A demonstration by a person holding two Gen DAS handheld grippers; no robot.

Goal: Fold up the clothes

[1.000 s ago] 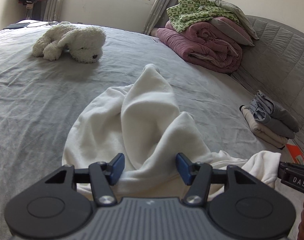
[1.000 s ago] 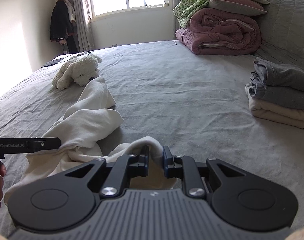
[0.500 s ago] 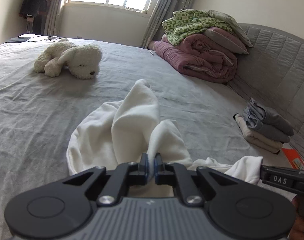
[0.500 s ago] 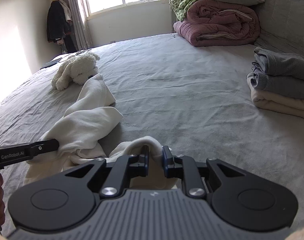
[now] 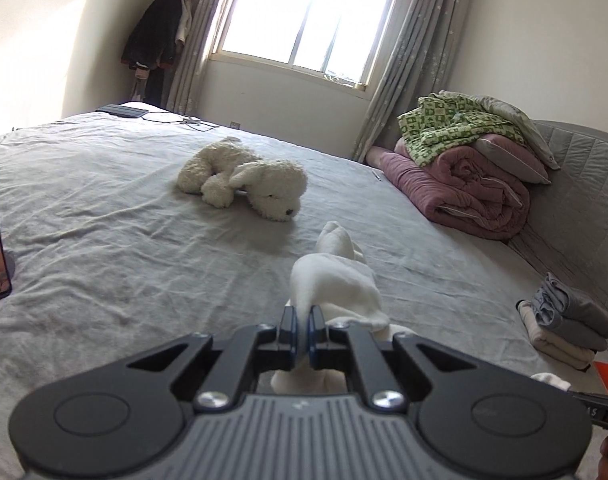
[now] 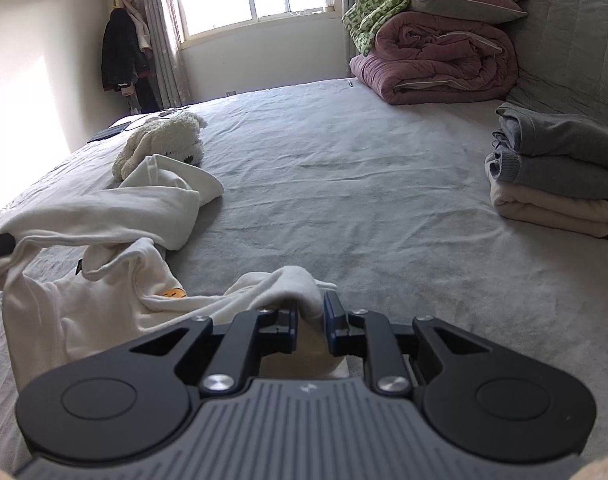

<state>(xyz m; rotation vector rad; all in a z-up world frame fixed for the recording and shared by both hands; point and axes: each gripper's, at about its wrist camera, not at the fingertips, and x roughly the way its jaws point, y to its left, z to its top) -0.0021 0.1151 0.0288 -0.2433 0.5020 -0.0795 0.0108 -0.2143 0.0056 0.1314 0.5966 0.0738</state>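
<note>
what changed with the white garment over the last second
The left gripper, open a second ago, shut on the white garment and lifted its fold off the bed. The right gripper kept its pinch on the other edge. Plush dog and folded stack stayed put.

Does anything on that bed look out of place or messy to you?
Mostly the white garment: it lies crumpled and twisted on the grey bedsheet, pinched by both the left gripper and the right gripper. A plush dog lies flopped on its side. The folded stack looks tidy.
</note>
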